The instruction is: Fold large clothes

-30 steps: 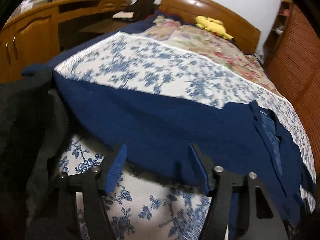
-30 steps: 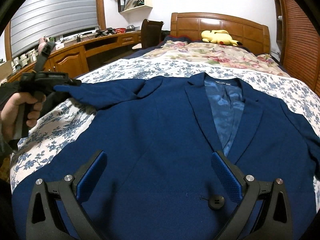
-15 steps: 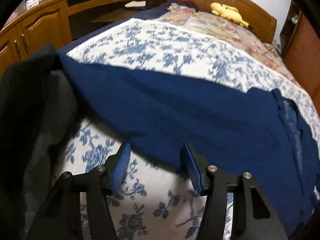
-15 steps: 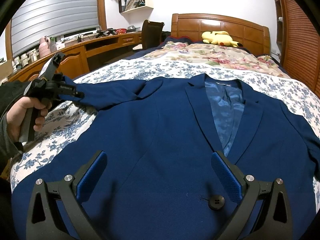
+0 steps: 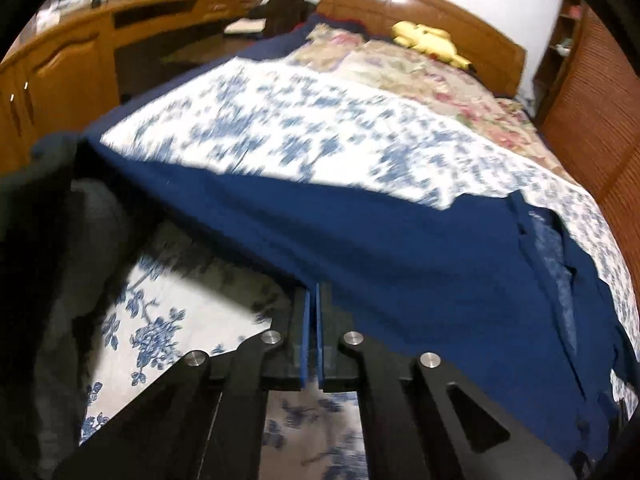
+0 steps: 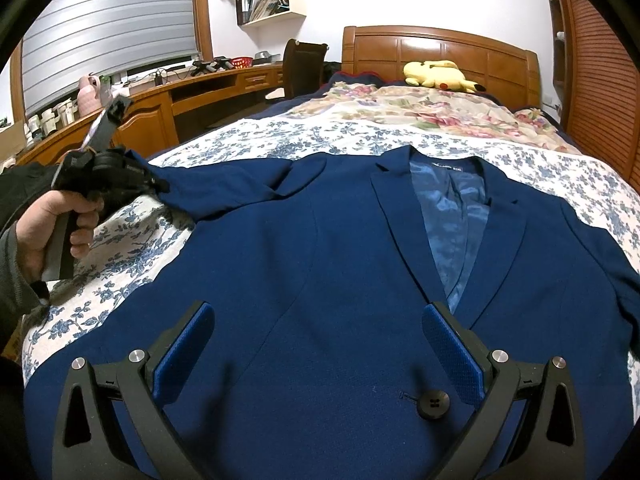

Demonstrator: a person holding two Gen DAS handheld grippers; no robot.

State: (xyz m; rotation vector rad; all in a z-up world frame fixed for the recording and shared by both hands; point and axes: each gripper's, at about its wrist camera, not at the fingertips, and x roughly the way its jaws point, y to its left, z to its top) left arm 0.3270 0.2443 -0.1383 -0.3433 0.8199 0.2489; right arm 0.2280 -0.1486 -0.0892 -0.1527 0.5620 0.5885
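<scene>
Left wrist view: our left gripper [image 5: 312,308] has just pinched shut on the edge of the blue jacket's [image 5: 400,248] sleeve, so we can fold it over. Right wrist view: the jacket lies flat on the flowery bed [image 6: 256,140]. Our right gripper [image 6: 316,340] hangs wide open above the jacket, holding nothing.

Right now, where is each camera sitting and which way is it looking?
Left wrist camera: rides the left gripper, looking down across the navy blazer's sleeve toward the headboard; its shut fingers show.
Right wrist camera: rides the right gripper above the blazer's front, facing the headboard; its open fingers and the person's left hand show.
Both share the blazer, floral bedspread and yellow plush toy.
</scene>
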